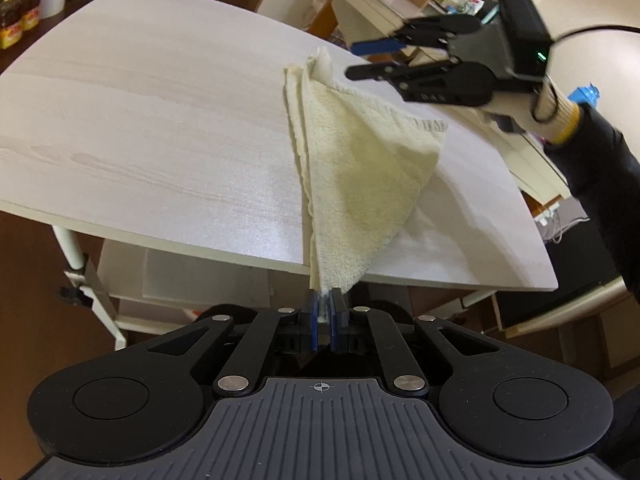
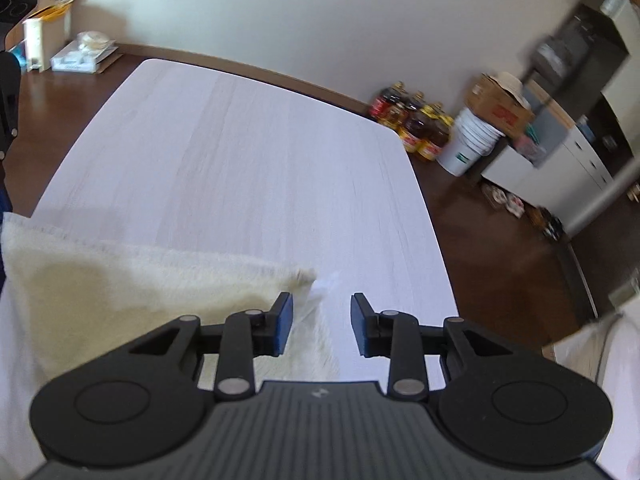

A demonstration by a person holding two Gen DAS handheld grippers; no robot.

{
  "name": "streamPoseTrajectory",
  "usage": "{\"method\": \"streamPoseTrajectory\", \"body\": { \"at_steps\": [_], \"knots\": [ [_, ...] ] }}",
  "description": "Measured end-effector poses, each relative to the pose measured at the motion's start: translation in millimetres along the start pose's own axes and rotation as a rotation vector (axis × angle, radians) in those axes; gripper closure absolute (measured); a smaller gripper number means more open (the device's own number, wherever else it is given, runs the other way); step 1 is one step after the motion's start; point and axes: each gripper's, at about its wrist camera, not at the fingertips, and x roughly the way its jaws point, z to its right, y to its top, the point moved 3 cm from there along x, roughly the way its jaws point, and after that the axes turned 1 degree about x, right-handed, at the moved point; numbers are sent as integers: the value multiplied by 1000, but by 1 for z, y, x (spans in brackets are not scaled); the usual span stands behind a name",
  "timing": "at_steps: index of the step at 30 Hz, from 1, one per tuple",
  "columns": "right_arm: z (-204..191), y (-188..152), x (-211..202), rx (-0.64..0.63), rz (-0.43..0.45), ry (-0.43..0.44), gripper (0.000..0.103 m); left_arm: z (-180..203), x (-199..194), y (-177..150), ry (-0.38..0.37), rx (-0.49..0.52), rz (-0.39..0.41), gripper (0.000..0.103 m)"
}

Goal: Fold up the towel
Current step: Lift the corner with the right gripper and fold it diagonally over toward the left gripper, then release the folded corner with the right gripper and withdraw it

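A cream-yellow towel (image 1: 360,168) lies folded into a triangle on the pale wooden table (image 1: 160,120). Its near corner hangs over the table's front edge, and my left gripper (image 1: 325,305) is shut on that corner. My right gripper (image 1: 351,60) hovers open just right of the towel's far corner, pads apart and touching no cloth. In the right wrist view the towel (image 2: 152,284) spreads to the lower left, its tip lying just ahead of the left finger of the right gripper (image 2: 322,320). Nothing is pinched between those fingers.
A gloved hand with a dark sleeve (image 1: 600,168) holds the right gripper. Stacked boxes and books (image 1: 384,4) stand beyond the table's far right edge. On the floor are oil bottles (image 2: 416,124), a white bucket (image 2: 468,144) and a cardboard box (image 2: 500,104).
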Motion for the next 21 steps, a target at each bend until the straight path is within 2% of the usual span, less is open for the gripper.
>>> {"method": "streamPoseTrajectory", "body": {
  "at_steps": [3, 6, 9, 11, 15, 18, 21],
  "knots": [
    [-19, -4, -28, 105, 67, -12, 67, -1, -3, 3, -12, 25, -15, 97],
    [-52, -4, -59, 198, 150, 21, 64, -3, -8, 7, -8, 65, -26, 97],
    [-100, -4, -78, 196, 193, 18, 63, -5, -16, 16, 21, 127, -20, 96],
    [-131, 1, -83, 164, 200, -2, 61, -6, -21, 23, 33, 163, -11, 96],
    [-186, 12, -75, 23, 162, -102, 54, -6, -25, 48, 38, 268, 8, 96],
    [-218, 16, -61, -96, 120, -195, 52, -4, -24, 72, 19, 329, 15, 96],
    [-232, 17, -44, -195, 72, -292, 53, 0, -18, 96, -4, 363, 12, 95]
  ]
}}
